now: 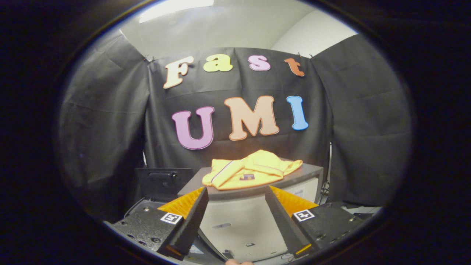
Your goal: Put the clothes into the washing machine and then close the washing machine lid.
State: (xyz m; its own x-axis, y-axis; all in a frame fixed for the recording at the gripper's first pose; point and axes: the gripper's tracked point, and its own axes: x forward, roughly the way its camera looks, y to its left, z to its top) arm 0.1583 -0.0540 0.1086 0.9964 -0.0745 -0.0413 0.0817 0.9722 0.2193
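A grey-topped white cabinet (pixel 294 173) is standing at the centre of the booth, and I am reading it as the bench that is carrying the laundry up where the claw can get at it. Its pale front panel is facing me between the two fingers.

At about nine o'clock from that bench, a dark boxy unit (pixel 163 182) with a handle-like fitting is sitting lower and slightly behind; I am judging this to be the washing machine or its raised lid, though I cannot tell which from here.

On the benchtop, a yellow garment (pixel 250 171) with striped trim is lying folded in a loose heap, spreading across most of the top and reaching towards its front edge, which is probably why it is offering such an easy approach from the front.

I am holding the claw (pixel 236 193) level with the bench's front edge, its fingers spread wide and gripping nothing, the garment lying just beyond the tips at twelve o'clock. That wide spread is suiting a bulky soft target. The task is looking barely begun: the clothing is not yet picked up.

A small bit of a hand (pixel 239 262) is showing at six o'clock, below the fingers.
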